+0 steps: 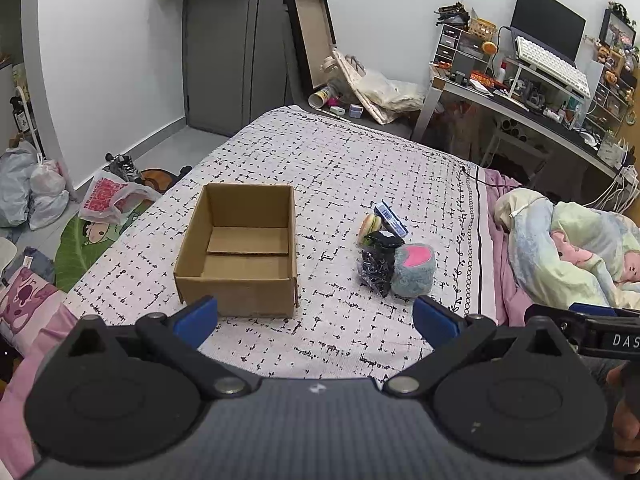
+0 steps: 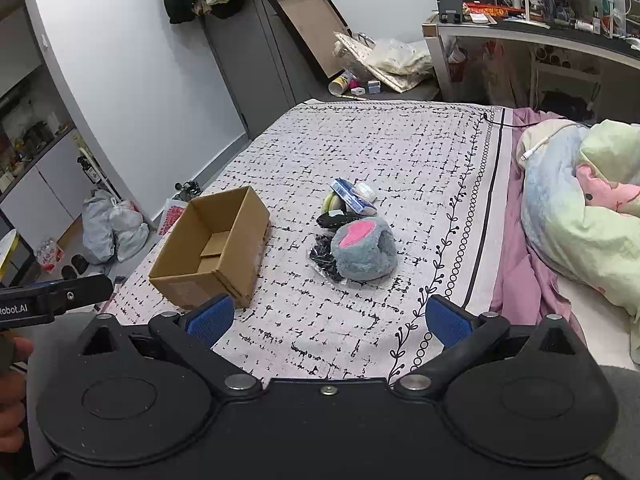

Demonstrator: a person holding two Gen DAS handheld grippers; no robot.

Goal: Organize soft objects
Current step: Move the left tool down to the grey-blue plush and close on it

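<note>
Blue pads on my left gripper (image 1: pixel 316 316) sit wide apart with nothing between them. My right gripper (image 2: pixel 326 318) is spread wide too, and holds nothing.

Both hang over the bed (image 1: pixel 360 152), near its front edge. An empty cardboard box (image 1: pixel 240 248) sits ahead of my left gripper, a bit to the left. The pile of soft things is to the right of the box, not touching it. The gray fluffy toy with a pink patch (image 2: pixel 364 250) is the closest thing in the pile. It lies almost straight ahead of my right gripper, so I think that hand should go for it first. A black crinkly bag (image 2: pixel 322 258) touches its left side. Behind them are a little burger toy (image 1: pixel 370 224) and a blue and white pack (image 2: pixel 354 196).

Writing on the gripper at the left edge of the right view ends in "Robot.AI". In the left view I can read "DAS".
</note>
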